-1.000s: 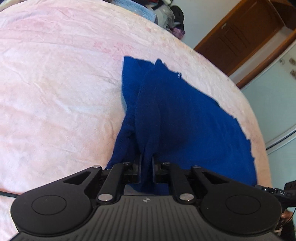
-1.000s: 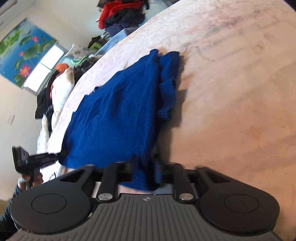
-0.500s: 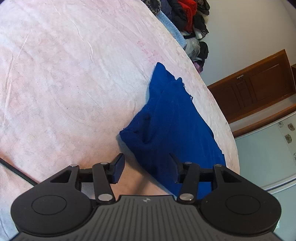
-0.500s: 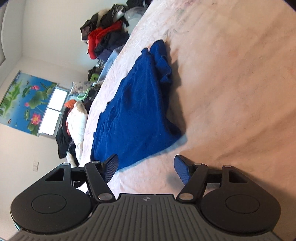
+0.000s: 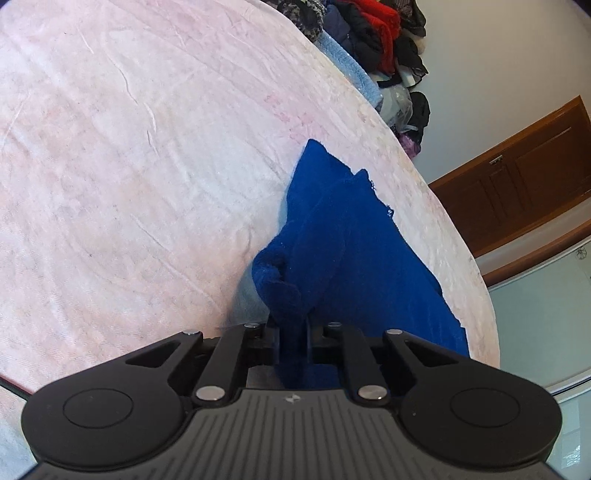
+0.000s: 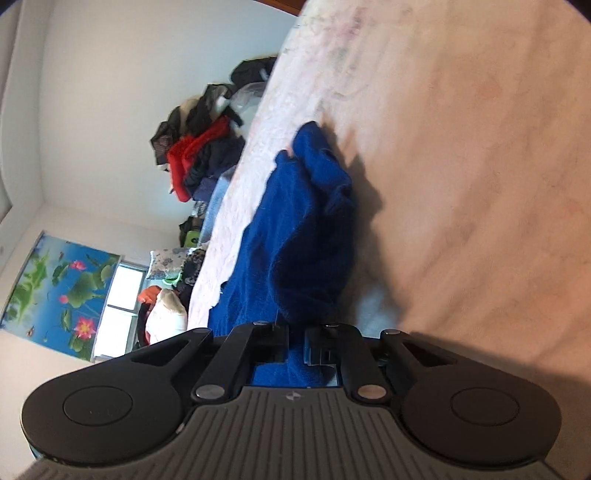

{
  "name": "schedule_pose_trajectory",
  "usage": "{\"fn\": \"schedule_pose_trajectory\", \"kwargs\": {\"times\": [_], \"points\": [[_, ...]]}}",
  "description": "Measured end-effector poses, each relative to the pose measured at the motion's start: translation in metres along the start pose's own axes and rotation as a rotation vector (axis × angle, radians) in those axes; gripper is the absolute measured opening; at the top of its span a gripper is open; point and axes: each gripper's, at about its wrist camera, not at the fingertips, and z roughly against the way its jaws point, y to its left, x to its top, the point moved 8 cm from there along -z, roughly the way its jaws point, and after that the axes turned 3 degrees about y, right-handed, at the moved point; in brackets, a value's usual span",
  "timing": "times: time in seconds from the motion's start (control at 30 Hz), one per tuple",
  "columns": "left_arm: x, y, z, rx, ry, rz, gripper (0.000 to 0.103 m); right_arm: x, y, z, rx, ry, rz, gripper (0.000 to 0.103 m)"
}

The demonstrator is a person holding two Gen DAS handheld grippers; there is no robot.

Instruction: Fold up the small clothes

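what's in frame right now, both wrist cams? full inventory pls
blue knit garment: 1, royal blue, lying partly folded on the bed, near edge bunched up into both claws
bed cover: 1, pale pink, wrinkled, under the garment
clothes pile: 1 heap, red, black and dark blue, past the far end of the bed
light blue cloth: 1, light blue, at the bed's far edge by the pile
wooden door: 1, brown, in the wall beyond the bed
lotus curtain: 1, blue with pink flowers, over a window
white bundle: 1, white, beside the bed below the window
left claw: 1, black, shut on the garment
right claw: 1, black, shut on the garment
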Motion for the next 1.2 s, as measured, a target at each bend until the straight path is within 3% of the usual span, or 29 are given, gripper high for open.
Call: {"fn": "schedule_pose_trajectory", "kwargs": {"times": [0.2, 0.33, 0.5, 0.6, 0.73, 0.93, 1.0, 1.03, 1.07, 1.13, 1.2], "points": [[0.002, -0.006, 0.024, -0.026, 0.010, -0.051, 0.009, 0.009, 0.021, 0.017, 0.044, -0.013, 0.071, 0.012], [0.002, -0.015, 0.059, -0.064, -0.033, -0.090, 0.006, 0.013, 0.031, 0.036, 0.075, -0.021, 0.092, 0.010], [0.000, -0.006, 0.079, -0.055, -0.042, -0.144, 0.002, 0.007, 0.016, 0.048, 0.042, 0.010, 0.090, 0.010], [-0.006, 0.001, 0.075, -0.042, 0.000, -0.178, 0.003, 0.006, 0.002, 0.051, 0.005, 0.035, 0.041, 0.019], [-0.006, 0.009, 0.068, 0.016, -0.032, -0.207, 0.003, 0.013, -0.005, 0.064, -0.007, -0.025, 0.028, 0.060], [0.003, 0.011, 0.047, 0.103, -0.057, -0.214, 0.009, 0.036, -0.013, 0.055, -0.034, -0.030, 0.010, 0.063], [0.003, 0.004, 0.042, 0.143, -0.075, -0.259, 0.019, 0.039, -0.018, 0.044, -0.063, -0.001, 0.005, 0.063], [0.002, -0.002, 0.041, 0.155, -0.091, -0.287, 0.034, 0.038, -0.019, 0.038, -0.062, 0.009, 0.007, 0.063], [0.002, -0.009, 0.040, 0.163, -0.113, -0.316, 0.058, 0.038, -0.018, 0.033, -0.056, 0.020, 0.010, 0.063], [0.000, -0.023, 0.041, 0.164, -0.179, -0.376, 0.078, 0.037, -0.016, 0.021, -0.043, 0.046, 0.010, 0.063], [0.000, -0.035, 0.038, 0.148, -0.197, -0.425, 0.078, 0.035, -0.012, 0.015, -0.050, 0.046, 0.024, 0.063]]}}
